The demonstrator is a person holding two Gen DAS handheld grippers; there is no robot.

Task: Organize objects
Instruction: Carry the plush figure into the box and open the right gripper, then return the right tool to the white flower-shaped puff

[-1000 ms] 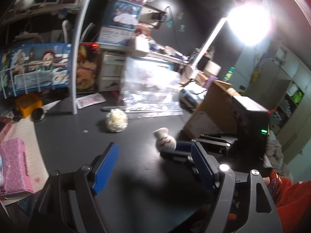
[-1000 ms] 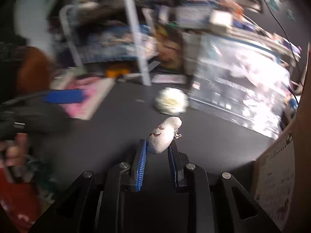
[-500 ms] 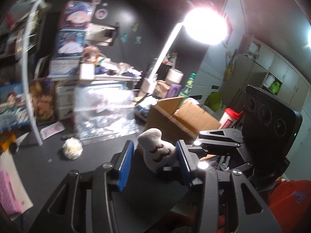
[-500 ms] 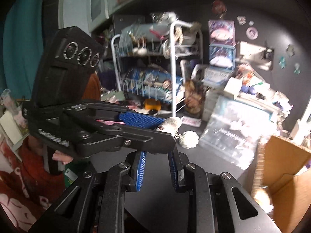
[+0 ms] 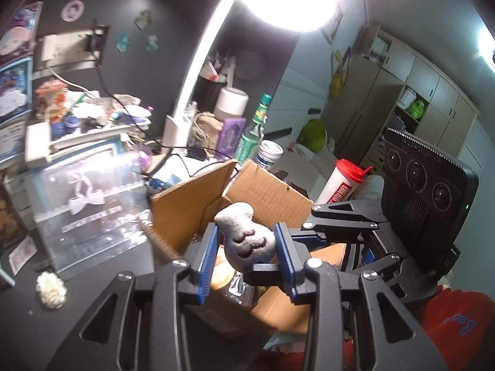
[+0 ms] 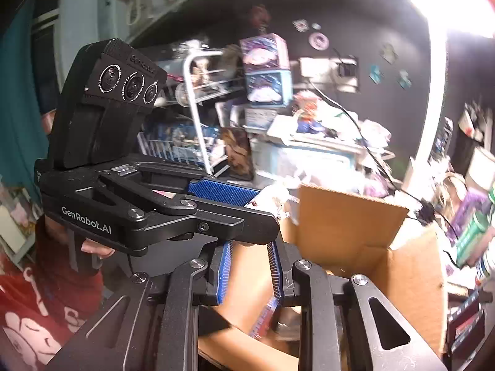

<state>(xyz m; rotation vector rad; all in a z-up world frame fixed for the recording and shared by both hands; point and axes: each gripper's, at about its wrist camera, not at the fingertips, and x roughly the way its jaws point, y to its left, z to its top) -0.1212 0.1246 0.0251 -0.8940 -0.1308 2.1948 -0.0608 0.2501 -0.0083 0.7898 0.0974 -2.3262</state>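
Observation:
A small white plush figure (image 5: 246, 241) with dark red stitched marks sits between the blue pads of my left gripper (image 5: 247, 247), which is shut on it and holds it above an open cardboard box (image 5: 269, 191). My right gripper (image 6: 249, 266) crosses just below the left one, over the same box (image 6: 346, 216). Its jaws stand a little apart with nothing between them. The plush shows in the right wrist view (image 6: 270, 194), mostly hidden by the left gripper's finger. A white fluffy ball (image 5: 51, 289) lies on the dark desk at the left.
A clear plastic bag (image 5: 89, 198) leans behind the box. A green bottle (image 5: 252, 136), a red-capped tube (image 5: 340, 182) and a desk lamp arm (image 5: 198, 65) stand behind it. A wire rack (image 6: 195, 105) and stacked boxes crowd the back.
The plush has passed from my right gripper to my left, which closed on it. Both grippers rose from the desk and moved right, over the cardboard box. The right gripper let go.

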